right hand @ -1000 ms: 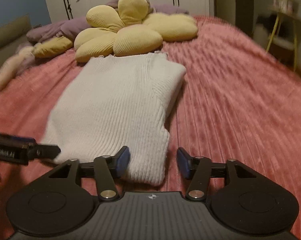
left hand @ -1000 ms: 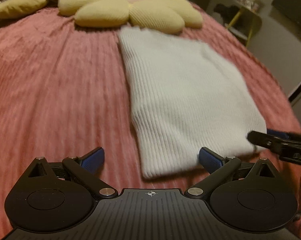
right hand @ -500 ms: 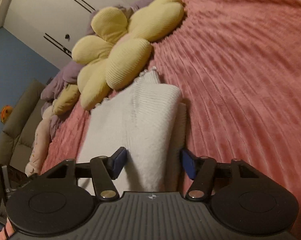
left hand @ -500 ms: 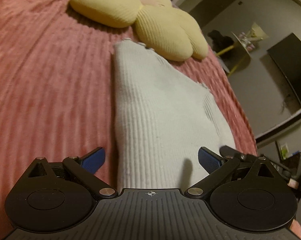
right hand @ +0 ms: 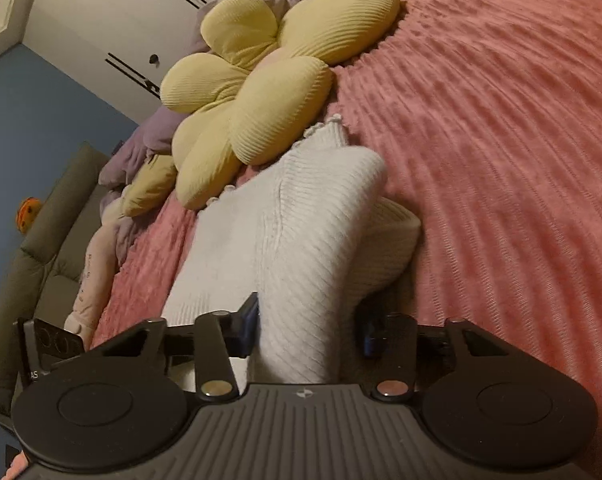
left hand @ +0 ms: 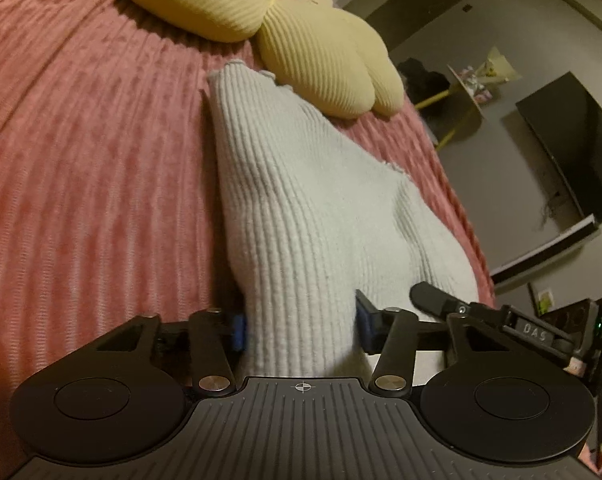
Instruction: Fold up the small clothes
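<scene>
A white ribbed sweater lies folded lengthwise on the pink bedspread. My left gripper is at its near left corner. Its jaws are closing, and the knit bunches into a ridge between the blue pads. My right gripper is at the near right corner of the sweater. Its jaws are closing too, with a raised fold of knit pinched between them. A lower layer of the sweater shows under that fold. Each gripper appears at the edge of the other's view.
A yellow flower-shaped pillow rests just beyond the sweater's far end. Purple bedding and a grey sofa lie to the left. A dark screen and a yellow-legged side table stand beyond the bed's right side.
Both grippers came down onto the sweater's near edge and rolled. Their jaws have narrowed around it, and the knit now bunches up between the pads.
</scene>
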`<state>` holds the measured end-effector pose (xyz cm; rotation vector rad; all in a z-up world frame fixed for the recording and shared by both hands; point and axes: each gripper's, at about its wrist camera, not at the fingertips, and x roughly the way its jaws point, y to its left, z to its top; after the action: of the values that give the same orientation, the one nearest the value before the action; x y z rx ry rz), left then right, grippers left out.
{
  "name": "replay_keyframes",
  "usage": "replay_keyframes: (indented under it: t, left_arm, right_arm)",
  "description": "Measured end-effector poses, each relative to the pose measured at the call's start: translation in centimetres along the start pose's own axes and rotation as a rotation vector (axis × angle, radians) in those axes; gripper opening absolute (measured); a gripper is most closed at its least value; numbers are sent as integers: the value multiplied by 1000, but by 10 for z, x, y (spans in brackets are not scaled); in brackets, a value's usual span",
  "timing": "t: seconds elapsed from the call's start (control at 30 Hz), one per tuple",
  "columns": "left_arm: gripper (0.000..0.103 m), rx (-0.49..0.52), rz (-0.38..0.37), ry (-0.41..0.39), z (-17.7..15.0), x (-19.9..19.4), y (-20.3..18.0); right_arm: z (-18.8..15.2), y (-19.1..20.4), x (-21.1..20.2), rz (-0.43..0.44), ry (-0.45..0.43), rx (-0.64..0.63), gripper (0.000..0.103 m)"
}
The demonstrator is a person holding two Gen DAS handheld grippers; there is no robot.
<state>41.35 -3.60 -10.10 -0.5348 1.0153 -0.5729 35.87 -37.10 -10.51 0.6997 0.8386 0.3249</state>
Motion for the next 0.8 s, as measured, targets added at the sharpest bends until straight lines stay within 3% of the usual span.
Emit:
replay_keyframes:
  t: [0.17,0.37,0.43,0.53,0.7,0.8]
  left_arm:
    - [49,38,57,-48,11,-36,-6]
    - [50,55,218,-78,-5,-96,15]
    - [62,47,257,-74,-18,-109,29]
    - [74,40,319,-130,-34,-128,39]
    - [85,80,311,-208,-60,-155,26]
    - [86,101,318,-178,-76,-147,20]
  right_arm:
    - [-3,26,1,44,-6,-3,41]
    - [-25,83,30,110,55,-111,41]
    - [-40,96,41,126,87,-138,42]
    - [-61,106,45,69,82,-173,57]
    - [-78,95,1,-22,-13,-129,62]
    - [-99,93,-23,-81,-39,-137,62]
